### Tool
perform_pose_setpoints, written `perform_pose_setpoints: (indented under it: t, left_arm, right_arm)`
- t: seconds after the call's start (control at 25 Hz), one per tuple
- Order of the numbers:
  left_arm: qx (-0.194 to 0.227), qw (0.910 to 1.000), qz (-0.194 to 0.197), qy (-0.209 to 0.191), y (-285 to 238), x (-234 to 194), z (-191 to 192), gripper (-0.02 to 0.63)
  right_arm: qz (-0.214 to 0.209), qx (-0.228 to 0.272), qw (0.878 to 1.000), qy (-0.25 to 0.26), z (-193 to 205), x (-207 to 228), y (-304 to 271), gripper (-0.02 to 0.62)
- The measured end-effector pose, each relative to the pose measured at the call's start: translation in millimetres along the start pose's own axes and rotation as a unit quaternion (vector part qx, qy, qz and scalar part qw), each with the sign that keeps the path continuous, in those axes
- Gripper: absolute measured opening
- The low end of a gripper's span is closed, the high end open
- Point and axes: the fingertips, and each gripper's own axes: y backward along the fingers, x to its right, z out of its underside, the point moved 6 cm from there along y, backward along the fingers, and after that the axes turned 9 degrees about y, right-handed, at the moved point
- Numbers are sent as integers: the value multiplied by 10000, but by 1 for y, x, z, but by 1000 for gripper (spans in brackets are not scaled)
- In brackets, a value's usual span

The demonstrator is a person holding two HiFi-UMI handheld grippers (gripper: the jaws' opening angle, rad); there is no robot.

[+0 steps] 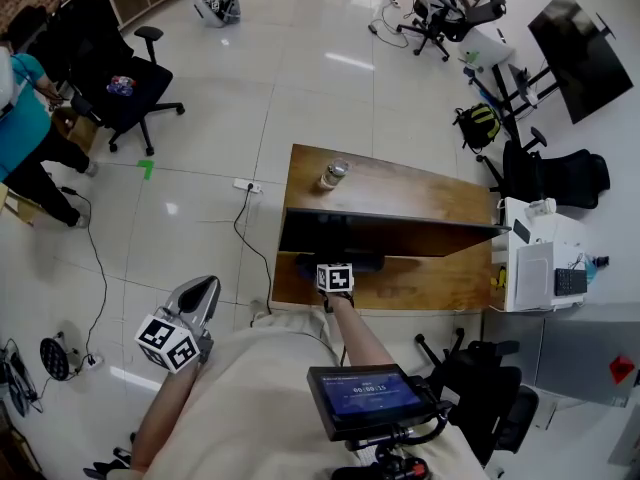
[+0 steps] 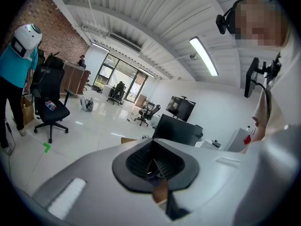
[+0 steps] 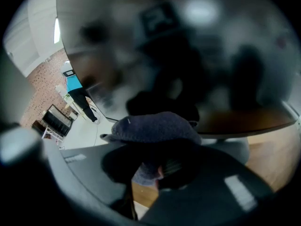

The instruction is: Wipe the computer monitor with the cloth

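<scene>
The black computer monitor (image 1: 390, 233) stands on a wooden desk (image 1: 400, 183) and is seen from above in the head view. My right gripper (image 1: 335, 271) is at the lower left of its screen. In the right gripper view the jaws (image 3: 157, 166) are shut on a dark grey cloth (image 3: 157, 126), which lies against the glossy screen (image 3: 188, 41). My left gripper (image 1: 190, 313) hangs out to the left over the floor, away from the desk. Its jaws (image 2: 153, 166) are shut with nothing between them, and the monitor (image 2: 176, 130) shows far ahead.
A glass jar (image 1: 333, 175) stands at the desk's far edge. A white cabinet (image 1: 540, 258) is to the right of the desk and a black chair (image 1: 490, 388) at the near right. A power strip (image 1: 247, 185) lies on the floor to the left. A person in teal (image 1: 25, 118) stands by an office chair (image 1: 120, 83).
</scene>
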Motion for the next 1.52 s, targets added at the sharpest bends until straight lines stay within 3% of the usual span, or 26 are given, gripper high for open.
perform_pose_setpoints:
  t: [0.36,0.76,1.16,1.52]
  left_arm:
    - [-26,10000,39,-7,15,-17,-5,-17]
    - [91,9999,20,67,28,-28,-7,-17]
    - [256,9996,-67,138,37,-29,-6,-17]
    - [301,9994,-29,144,38,-21,-2,-17]
  right_arm:
    - [-66,126,9999,-93,-9,-32,-11,84]
    - [-488,183,9978,410,-23,-80,-30,77]
    - [-703,491,9960,269,-40,-115,-35,77]
    - [-897,1229,9883,73,-73,-122,12,77]
